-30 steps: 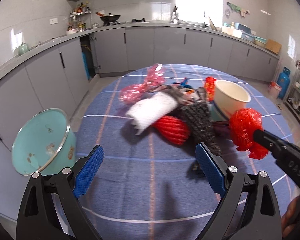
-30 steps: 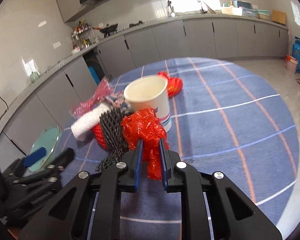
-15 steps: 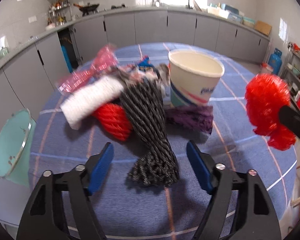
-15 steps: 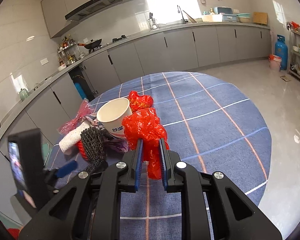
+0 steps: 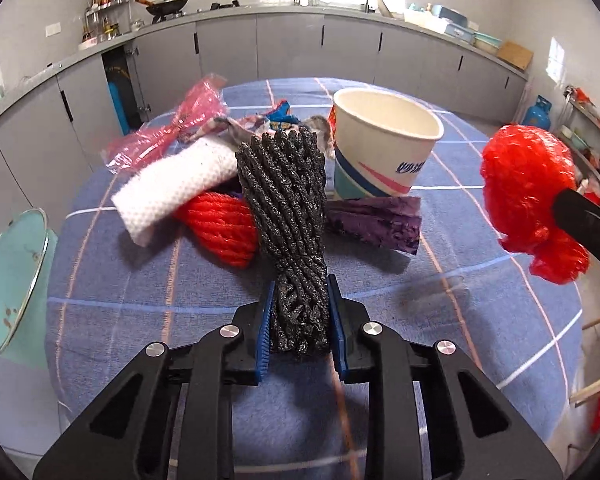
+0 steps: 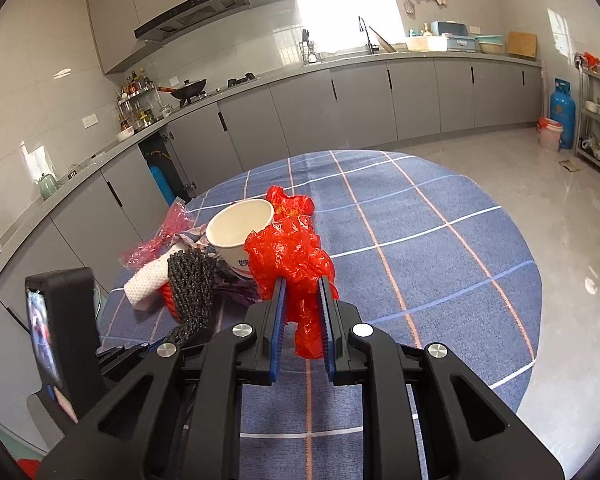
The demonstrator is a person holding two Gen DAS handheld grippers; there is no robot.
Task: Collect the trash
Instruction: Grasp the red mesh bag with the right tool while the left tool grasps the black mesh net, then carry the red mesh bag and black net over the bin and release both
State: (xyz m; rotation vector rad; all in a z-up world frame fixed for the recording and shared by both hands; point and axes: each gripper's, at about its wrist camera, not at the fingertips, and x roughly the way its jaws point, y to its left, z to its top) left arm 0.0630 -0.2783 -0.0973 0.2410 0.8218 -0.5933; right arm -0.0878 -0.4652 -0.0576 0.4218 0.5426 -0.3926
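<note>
Left wrist: hand-held gripper (image 5: 300, 320) now closing on black netting (image 5: 288, 216)

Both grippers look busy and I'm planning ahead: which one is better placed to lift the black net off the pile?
Left. The left gripper is closing on the black net, already between its pads. The right gripper is full, holding red plastic.
</note>
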